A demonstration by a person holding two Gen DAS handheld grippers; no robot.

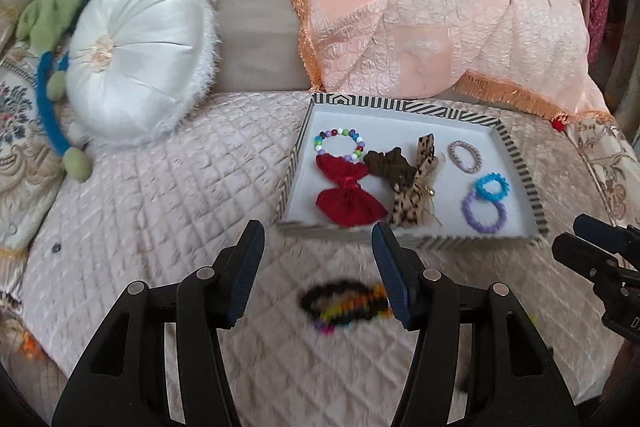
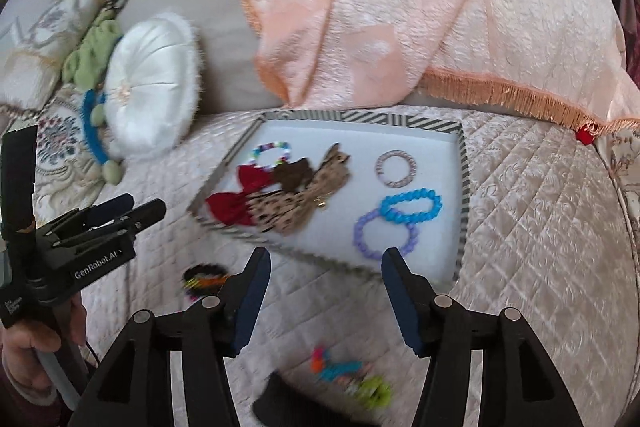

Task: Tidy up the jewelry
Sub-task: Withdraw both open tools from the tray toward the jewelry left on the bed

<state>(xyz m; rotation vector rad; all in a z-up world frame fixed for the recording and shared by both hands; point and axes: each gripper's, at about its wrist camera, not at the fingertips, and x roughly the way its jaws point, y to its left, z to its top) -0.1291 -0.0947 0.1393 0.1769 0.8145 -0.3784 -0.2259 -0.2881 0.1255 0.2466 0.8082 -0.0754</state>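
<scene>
A striped-rim tray [image 1: 516, 163] [image 2: 463, 183] lies on the quilted bed. It holds a multicolour bead bracelet [image 1: 340, 145], a red bow [image 1: 348, 197] [image 2: 236, 201], a brown scrunchie [image 1: 386, 165], a leopard bow [image 1: 416, 187] [image 2: 296, 207], a lilac ring [image 1: 464, 157] [image 2: 396, 169], and blue [image 1: 492, 187] [image 2: 412, 207] and purple [image 1: 482, 213] [image 2: 384, 237] bracelets. A black and rainbow scrunchie [image 1: 344, 301] [image 2: 204, 277] lies on the quilt between my open left gripper's [image 1: 318, 253] fingers. My right gripper [image 2: 324, 279] is open and empty above colourful small items [image 2: 348, 375].
A white round cushion [image 1: 140, 55] [image 2: 154, 83] and a blue-green headband [image 1: 52, 107] lie to the left. A peach fringed blanket [image 1: 440, 7] [image 2: 420, 7] is heaped behind the tray. A black object [image 2: 288, 399] lies near the front edge.
</scene>
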